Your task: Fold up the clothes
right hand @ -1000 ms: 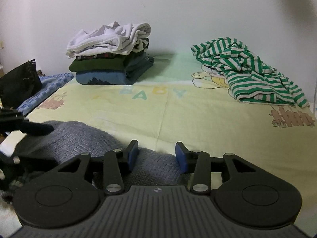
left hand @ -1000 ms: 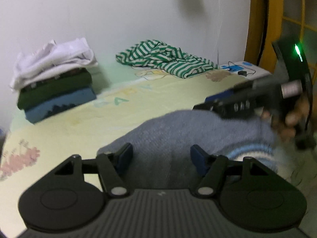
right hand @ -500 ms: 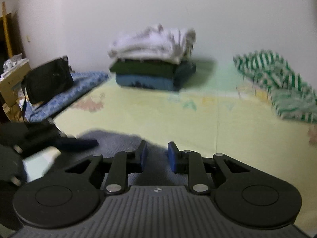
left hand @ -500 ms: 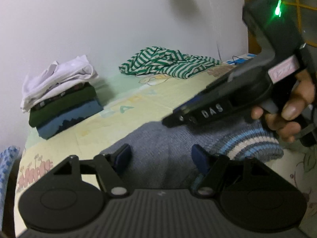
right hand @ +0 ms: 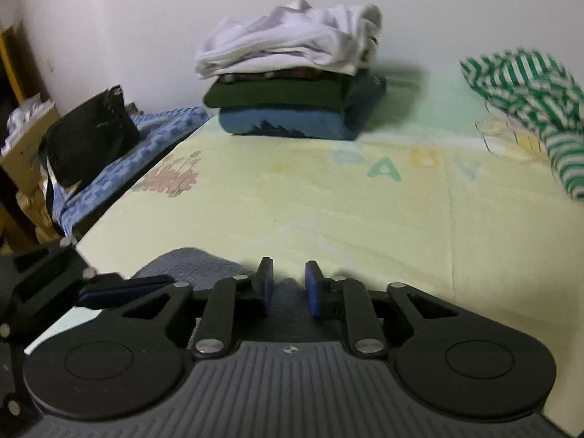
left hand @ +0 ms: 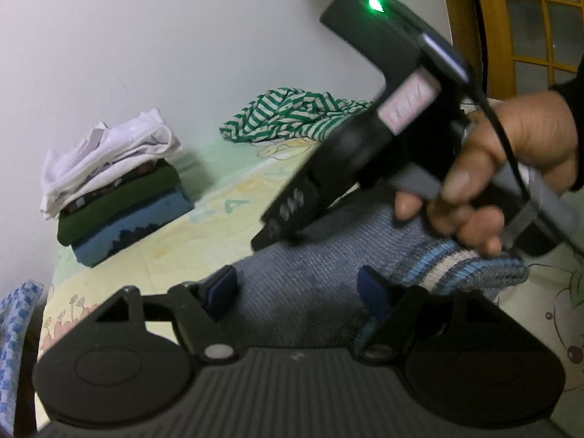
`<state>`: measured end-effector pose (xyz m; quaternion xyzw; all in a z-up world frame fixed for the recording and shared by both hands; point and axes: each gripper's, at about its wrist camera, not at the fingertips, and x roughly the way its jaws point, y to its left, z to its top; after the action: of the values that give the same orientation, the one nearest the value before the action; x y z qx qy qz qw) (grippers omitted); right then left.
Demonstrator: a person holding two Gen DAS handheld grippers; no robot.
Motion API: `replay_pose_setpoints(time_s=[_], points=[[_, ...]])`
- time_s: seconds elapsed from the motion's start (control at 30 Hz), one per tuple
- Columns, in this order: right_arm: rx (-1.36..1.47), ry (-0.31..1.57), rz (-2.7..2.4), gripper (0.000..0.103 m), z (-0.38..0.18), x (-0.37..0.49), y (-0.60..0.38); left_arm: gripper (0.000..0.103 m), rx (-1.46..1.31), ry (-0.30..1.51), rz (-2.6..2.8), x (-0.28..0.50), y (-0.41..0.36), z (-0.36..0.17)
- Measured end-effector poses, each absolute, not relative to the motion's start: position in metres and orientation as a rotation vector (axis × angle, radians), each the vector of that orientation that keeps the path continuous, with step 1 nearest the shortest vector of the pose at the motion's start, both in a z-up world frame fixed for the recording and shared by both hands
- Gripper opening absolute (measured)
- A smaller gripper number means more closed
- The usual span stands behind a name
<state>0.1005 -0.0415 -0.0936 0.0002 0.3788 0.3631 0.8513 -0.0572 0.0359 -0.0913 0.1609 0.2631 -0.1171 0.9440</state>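
A grey-blue knit sweater (left hand: 321,273) with a striped hem (left hand: 449,266) lies on the pale yellow bed sheet (right hand: 328,200). My left gripper (left hand: 297,288) stands over it, jaws wide and opening, with the knit spread flat between the fingers and not pinched. A hand (left hand: 511,160) holds my right gripper (left hand: 270,233), nose down on the sweater just beyond. In the right wrist view my right gripper (right hand: 289,284) is closing, and a bunch of the sweater (right hand: 288,290) fills the narrow gap between its blue pads. One left finger (right hand: 124,286) shows at the left.
A stack of folded clothes (right hand: 292,84) topped by a crumpled white garment stands at the back by the wall. A green-and-white striped garment (right hand: 529,102) lies loose at the back right. A black bag (right hand: 87,138) rests on a blue checked cloth beside the bed's left edge.
The right gripper's jaws narrowed from half open onto a bunch of the sweater, and it swung left, close in front of the left gripper. The left jaws spread slightly.
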Motion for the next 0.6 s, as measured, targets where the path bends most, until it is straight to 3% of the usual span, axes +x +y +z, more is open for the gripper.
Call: replay_pose_setpoints(time_s=[0.1, 0.23, 0.37, 0.5, 0.6], points=[[0.041, 0.753, 0.738, 0.019, -0.075, 0.093, -0.067, 0.075, 0.286, 0.548, -0.254, -0.066, 0.036, -0.077], [0.117, 0.694, 0.696, 0.021, -0.054, 0.074, -0.118, 0.087, 0.173, 0.563, -0.270, -0.089, 0.039, -0.069], [0.086, 0.716, 0.631, 0.019, -0.068, 0.051, -0.150, 0.089, 0.129, 0.617, -0.256, -0.099, 0.040, -0.089], [0.054, 0.695, 0.625, 0.019, -0.083, 0.036, -0.148, 0.098, 0.126, 0.627, -0.256, -0.094, 0.032, -0.097], [0.041, 0.698, 0.612, 0.019, -0.078, 0.038, -0.145, 0.097, 0.137, 0.643, -0.267, -0.094, 0.031, -0.094]])
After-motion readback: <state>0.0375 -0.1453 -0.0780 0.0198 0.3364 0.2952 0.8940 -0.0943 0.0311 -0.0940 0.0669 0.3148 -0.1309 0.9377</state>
